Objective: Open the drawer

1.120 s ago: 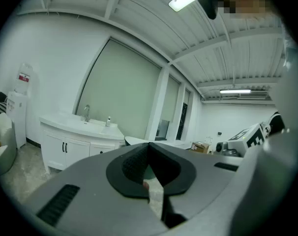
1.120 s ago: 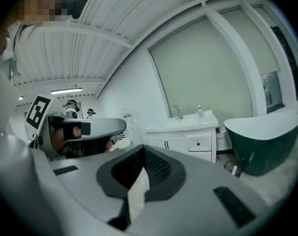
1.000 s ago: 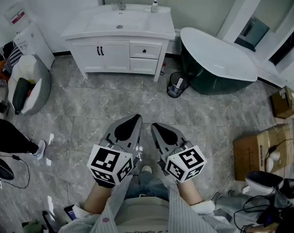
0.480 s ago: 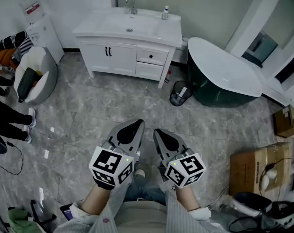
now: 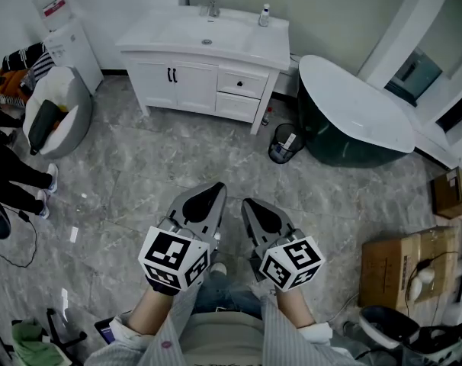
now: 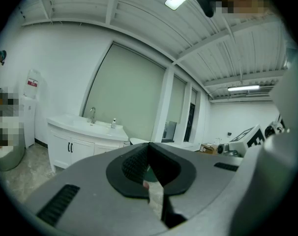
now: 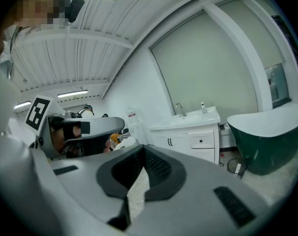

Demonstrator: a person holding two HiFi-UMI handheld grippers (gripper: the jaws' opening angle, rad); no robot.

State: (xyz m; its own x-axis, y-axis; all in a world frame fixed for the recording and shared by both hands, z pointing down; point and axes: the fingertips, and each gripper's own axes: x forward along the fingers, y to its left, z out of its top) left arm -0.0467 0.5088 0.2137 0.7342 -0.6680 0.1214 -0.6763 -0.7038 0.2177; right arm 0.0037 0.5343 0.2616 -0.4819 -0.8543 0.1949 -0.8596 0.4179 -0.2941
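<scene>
Both tools sit exactly where they did a second ago, low in the head view and side by side. What has changed is the room around them: the white vanity cabinet has slid a little to the right in the picture, and a standing person's dark-trousered legs have come in at 9 o'clock. So the head has swung and the hands have barely gone forward. By my reading the approach has hardly begun, and the whole reach is still to come.

The left tool, grey with a black-and-white marker cube behind it, has its jaws brought together at the tips, with nothing between the ribbed black pads. The right tool is the same: jaws fully closed, pads meeting, empty. Neither touches anything.

Going outward, bare grey marbled floor tiles stretch ahead of both tips. At 1 o'clock stands a small dark wire waste bin, with the dark green oval bathtub beyond it at 2 o'clock.

Dead ahead at 12 o'clock, well apart from the tools, is the target: the white upper drawer with its dark knob, on the cabinet's right side with a second drawer below. Both are closed flush. Those jaws will need to part before the knob can be taken.
</scene>
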